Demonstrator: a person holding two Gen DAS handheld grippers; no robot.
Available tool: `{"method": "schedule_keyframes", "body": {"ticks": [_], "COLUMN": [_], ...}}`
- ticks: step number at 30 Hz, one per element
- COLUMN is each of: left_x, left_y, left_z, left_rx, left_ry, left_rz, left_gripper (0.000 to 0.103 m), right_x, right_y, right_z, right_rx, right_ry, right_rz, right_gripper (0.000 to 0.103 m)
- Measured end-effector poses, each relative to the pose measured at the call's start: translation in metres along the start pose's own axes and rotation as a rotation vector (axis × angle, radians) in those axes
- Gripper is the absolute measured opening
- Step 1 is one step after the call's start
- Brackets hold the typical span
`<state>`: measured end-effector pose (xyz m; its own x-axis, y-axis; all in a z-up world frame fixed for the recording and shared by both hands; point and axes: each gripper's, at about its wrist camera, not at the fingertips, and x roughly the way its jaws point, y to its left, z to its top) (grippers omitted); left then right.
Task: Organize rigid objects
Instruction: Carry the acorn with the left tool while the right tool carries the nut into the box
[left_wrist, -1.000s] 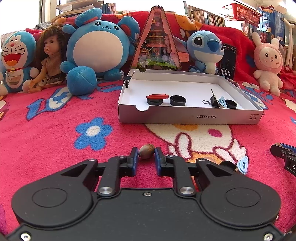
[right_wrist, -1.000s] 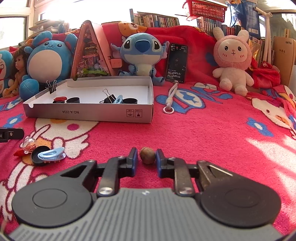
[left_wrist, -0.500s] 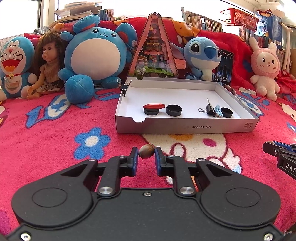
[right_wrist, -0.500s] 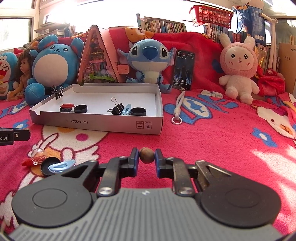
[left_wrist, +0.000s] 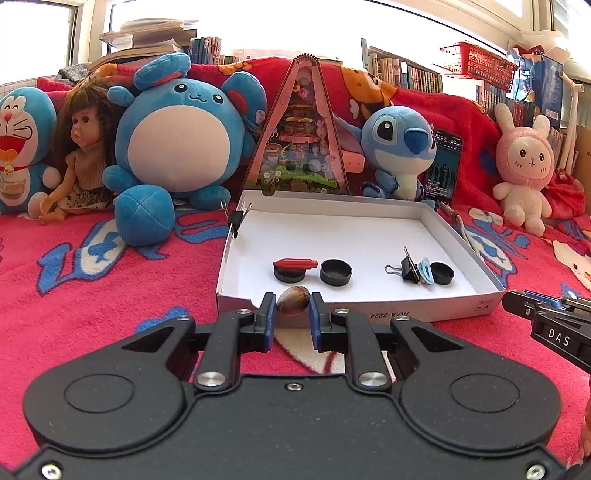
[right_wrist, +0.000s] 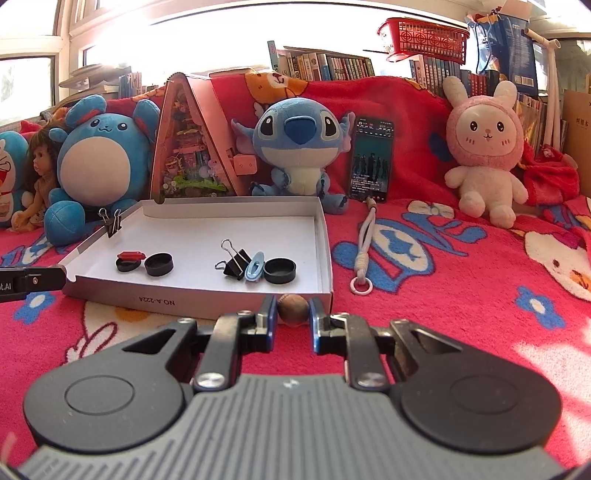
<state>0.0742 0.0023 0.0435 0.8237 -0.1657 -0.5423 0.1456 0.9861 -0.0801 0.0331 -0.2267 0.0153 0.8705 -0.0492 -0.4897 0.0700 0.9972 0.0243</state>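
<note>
My left gripper (left_wrist: 292, 307) is shut on a brown nut (left_wrist: 293, 306) and holds it just before the front wall of the white shallow box (left_wrist: 436, 314). My right gripper (right_wrist: 292, 310) is shut on a second brown nut (right_wrist: 293, 309) near the box's front right corner (right_wrist: 327, 291). Inside the box lie a red-topped black cap (left_wrist: 291, 269), a black cap (left_wrist: 335, 271), a black binder clip (left_wrist: 406, 268), a light blue clip (left_wrist: 425, 271) and another black cap (left_wrist: 442, 272). The right gripper's tip (left_wrist: 524, 301) shows at the left view's right edge.
Plush toys, a doll (left_wrist: 79, 162), a triangular toy house (left_wrist: 301, 136) and a phone (right_wrist: 373, 158) line the back on the red blanket. A binder clip (left_wrist: 236, 218) grips the box's far left corner. A white cord with a ring (right_wrist: 364, 258) lies right of the box.
Both grippers have lifted their nuts off the blanket and moved forward to the box's front wall. The loose items on the blanket have dropped out of view.
</note>
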Motion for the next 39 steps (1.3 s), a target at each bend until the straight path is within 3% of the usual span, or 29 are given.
{"method": "schedule_keyframes", "body": {"ticks": [7,18,24,31,39], "left_x": [0.016,0.084,0.130,0.162,0.174], "left_y": [0.007,0.016,0.022,0.015,0.006], "left_z": [0.025,0.071,0.087,0.090,0.086], "left_rx": [-0.022,-0.037,-0.084,-0.078,-0.050], "left_ry": [-0.007,0.105,0.204,0.295,0.319], "left_rz": [-0.019,-0.062,-0.053,-0.058,-0.040], "left_gripper": [0.018,0.018,0.018,0.018,0.018], "right_x": [0.018,0.066,0.113,0.148,0.166], "right_y": [-0.006,-0.018,-0.025,-0.020,-0.009], "right_z": [0.022,0.069,0.101,0.102,0.100], "right_rx": [0.005,0.013,0.027,0.052,0.044], "right_ry": [-0.002,0.072,0.203,0.343,0.399], "right_rz": [0.014,0.069,0.098,0.106,0.115], "right_gripper": [0.022,0.022,0.022,0.022,0.022]}}
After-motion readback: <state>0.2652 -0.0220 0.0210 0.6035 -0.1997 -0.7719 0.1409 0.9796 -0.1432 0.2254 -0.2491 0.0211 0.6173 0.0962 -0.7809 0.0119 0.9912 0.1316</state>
